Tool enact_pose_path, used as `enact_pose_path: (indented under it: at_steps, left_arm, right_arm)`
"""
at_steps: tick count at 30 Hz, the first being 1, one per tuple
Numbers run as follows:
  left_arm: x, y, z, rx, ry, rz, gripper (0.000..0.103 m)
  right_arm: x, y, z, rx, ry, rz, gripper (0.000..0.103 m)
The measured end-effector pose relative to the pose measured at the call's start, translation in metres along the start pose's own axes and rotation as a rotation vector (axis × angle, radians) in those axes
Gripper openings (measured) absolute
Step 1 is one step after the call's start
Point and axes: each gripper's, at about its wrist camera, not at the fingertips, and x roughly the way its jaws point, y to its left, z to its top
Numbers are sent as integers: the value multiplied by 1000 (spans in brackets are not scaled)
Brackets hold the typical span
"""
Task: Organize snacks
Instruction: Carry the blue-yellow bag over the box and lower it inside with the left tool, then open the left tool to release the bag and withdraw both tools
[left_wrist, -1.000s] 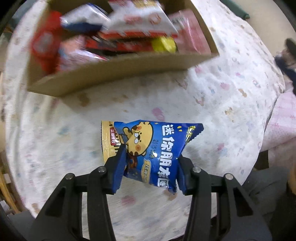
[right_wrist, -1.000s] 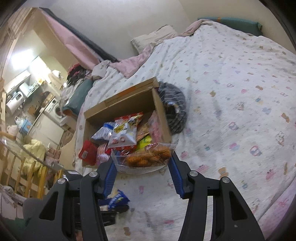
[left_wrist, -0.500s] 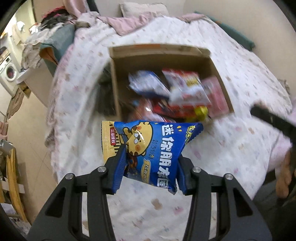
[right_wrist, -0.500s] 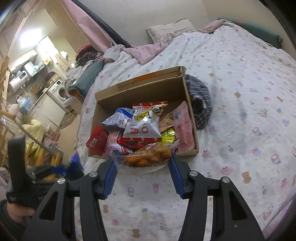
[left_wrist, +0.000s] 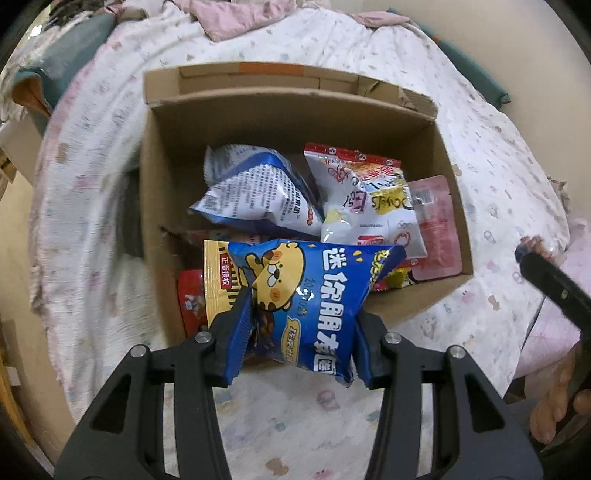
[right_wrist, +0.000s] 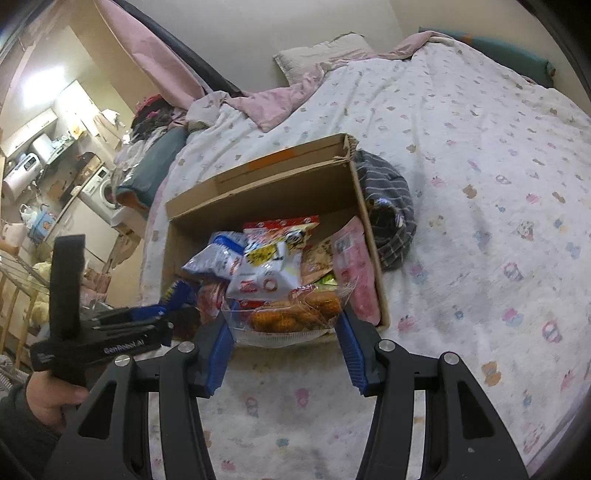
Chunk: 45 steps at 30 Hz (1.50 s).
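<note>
- Left wrist view, far left: the left gripper (left_wrist: 295, 350) is clenched on a blue foil snack packet printed with a cartoon tiger (left_wrist: 314, 306), pads pressing its lower half, the packet hanging over the near-left corner of the open brown cardboard box (left_wrist: 166, 184) on the patterned white bedspread (left_wrist: 498, 166).
- Inside the box lie a white-and-blue crinkled bag (left_wrist: 258, 192), a white bag with a red top (left_wrist: 369, 199) and a flat pink pack (left_wrist: 436, 225), heaped together.
- Right wrist view: the right gripper (right_wrist: 288, 343) grasps a clear plastic bag of golden-brown baked pieces (right_wrist: 295, 314), held just before the box's near wall.
- Risk: both packets head for the same crowded box; the grippers could collide, likely at the near edge.
- Risk: the tiger packet, gripped low, may slide off the heap and land outside the box.
- Hidden: the held packets cover the box's near-side contents; a red item under the tiger packet is cut off.
- The box floor cannot be seen, so free room is uncertain.
</note>
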Motion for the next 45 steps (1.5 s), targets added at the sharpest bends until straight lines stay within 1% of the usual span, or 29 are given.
enact_pose_path:
  at_steps: [1,3,6,9,14,15,17,20,22,24,27,28,30,31,32,33,34,35,36,37,38,39,45]
  left_arm:
    - [7,-1,1,1,9,0,44]
    - [15,-5,2,18,7,24,44]
    - [19,-18,4,84,-20,83,45]
    - [22,-22,8,99,-30,107,47]
    - [25,-22,15,105,-72,183,51]
    - [25,-22,15,106,-72,182,51]
    - [25,-22,16,109,-73,189,51]
    - [22,-20,17,87,-87,169,52]
    - [20,-16,20,62,-97,152,52]
    - [19,-12,23,49,-108,146,52]
    - [15,-8,24,39,-120,141,52]
    - [14,-7,24,32,-124,135,52]
    - [10,-5,22,17,-131,118,62]
    - [9,-5,21,14,-133,113,72]
    - [7,-6,21,15,-136,104,79]
    - [4,-7,20,17,-137,95,84]
    - [2,-8,20,20,-141,91,94]
    - [-1,-9,19,24,-147,92,101]
    - [-3,-9,18,24,-160,94,102]
    - [-7,-10,17,23,-175,95,102]
    - [-10,-10,16,24,-187,95,102]
    - [-12,-10,16,23,-191,95,102]
    - [-23,-3,15,-7,-218,115,102]
  right_arm:
    - [4,-2,4,-3,0,-10,55]
    - [16,-7,12,8,14,-14,55]
    - [36,-12,24,12,34,-25,55]
    - [54,-12,35,13,42,-29,55]
    - [77,-13,43,51,78,-17,55]
    - [80,-12,45,51,76,-29,55]
    - [86,-16,48,69,78,-21,55]
    - [95,-18,52,75,85,-27,55]
    - [98,-16,53,32,78,-81,57]
    - [102,-14,52,1,84,-108,57]
    - [104,-15,50,-2,89,-107,58]
    - [104,-17,50,8,91,-94,58]
    - [102,-20,50,36,90,-56,58]
    - [101,-22,52,52,82,-35,58]
    - [100,-23,52,61,75,-20,61]
    - [98,-23,53,70,67,-6,68]
    - [95,-24,54,83,51,19,71]
    - [93,-24,55,89,39,30,74]
    - [89,-23,56,99,21,53,84]
    - [85,-23,57,109,5,75,91]
    - [84,-23,57,113,-5,90,99]
    - [82,-22,58,118,-12,105,101]
    - [69,-27,64,150,-50,129,101]
